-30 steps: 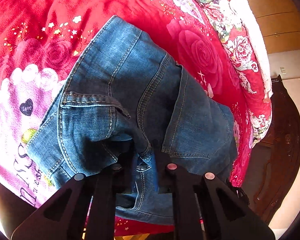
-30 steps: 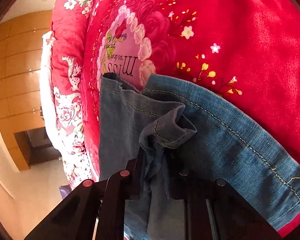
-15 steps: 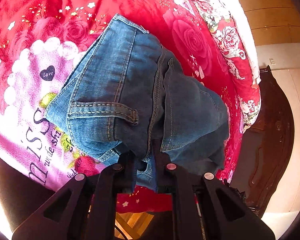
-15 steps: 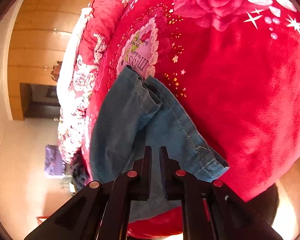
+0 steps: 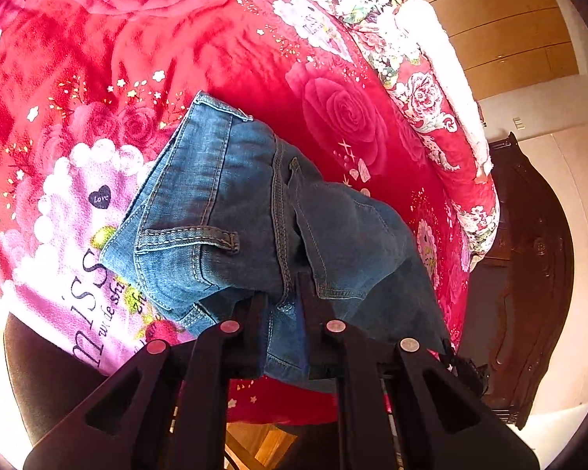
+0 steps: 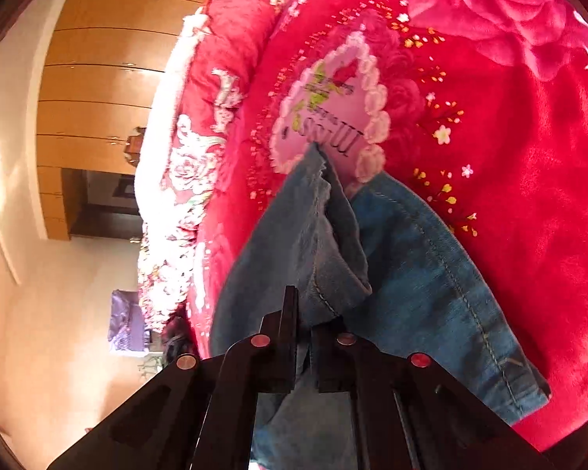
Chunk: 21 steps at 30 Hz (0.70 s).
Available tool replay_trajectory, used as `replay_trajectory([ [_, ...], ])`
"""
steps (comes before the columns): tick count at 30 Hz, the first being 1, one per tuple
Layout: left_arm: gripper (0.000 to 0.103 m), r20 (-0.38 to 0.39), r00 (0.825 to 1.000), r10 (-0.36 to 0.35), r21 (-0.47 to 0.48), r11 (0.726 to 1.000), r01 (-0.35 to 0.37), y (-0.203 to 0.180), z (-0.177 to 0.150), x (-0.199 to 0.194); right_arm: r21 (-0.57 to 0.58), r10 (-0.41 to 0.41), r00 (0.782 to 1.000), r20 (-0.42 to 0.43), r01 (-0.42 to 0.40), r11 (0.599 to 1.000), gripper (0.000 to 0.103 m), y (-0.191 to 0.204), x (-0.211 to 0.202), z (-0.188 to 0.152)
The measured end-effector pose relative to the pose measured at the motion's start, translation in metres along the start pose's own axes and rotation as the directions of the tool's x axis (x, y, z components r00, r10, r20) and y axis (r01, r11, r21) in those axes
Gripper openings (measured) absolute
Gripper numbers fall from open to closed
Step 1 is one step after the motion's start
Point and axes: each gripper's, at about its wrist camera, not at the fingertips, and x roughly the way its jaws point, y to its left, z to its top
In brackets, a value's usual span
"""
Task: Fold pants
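Blue jeans (image 5: 251, 211) hang from both grippers above a red floral blanket (image 5: 137, 58). In the left wrist view my left gripper (image 5: 284, 301) is shut on the waist end, near the centre seam and a back pocket. In the right wrist view my right gripper (image 6: 303, 313) is shut on a bunched fold of the jeans (image 6: 411, 274) near the leg hems. The denim drapes down onto the blanket (image 6: 509, 156) beyond both grippers.
The blanket covers a bed with a white floral border (image 5: 431, 78) along its edge. A dark wooden bed frame (image 5: 529, 274) stands at the right of the left wrist view. A wooden wardrobe (image 6: 98, 78) and pale floor lie beside the bed.
Both grippers have risen with the jeans and pulled back from the bed. The fabric has lifted off the blanket and hangs more gathered. Both stay shut on the denim.
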Motion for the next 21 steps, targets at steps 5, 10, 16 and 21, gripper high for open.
replay_trajectory([
  [5, 0.009, -0.051, 0.999, 0.010, -0.026, 1.000, -0.012, 0.027, -0.015, 0.002, -0.010, -0.009, 1.000, -0.021, 0.009, 1.000, 0.007, -0.018, -0.055, -0.023],
  [10, 0.010, -0.148, 0.986, 0.082, -0.052, 0.995, -0.091, 0.051, -0.022, 0.027, 0.030, -0.226, 0.972, -0.067, 0.228, 0.973, 0.010, -0.078, -0.058, -0.037],
  [16, 0.010, -0.163, 0.985, 0.060, 0.057, 0.997, -0.051, 0.038, -0.026, 0.010, -0.094, -0.352, 0.933, -0.074, 0.345, 0.934, 0.017, -0.069, -0.052, -0.034],
  [21, 0.011, -0.122, 0.992, 0.040, 0.219, 0.976, -0.012, 0.033, -0.022, -0.036, -0.157, -0.449, 0.892, 0.044, 0.450, 0.879, 0.050, -0.051, -0.083, -0.020],
])
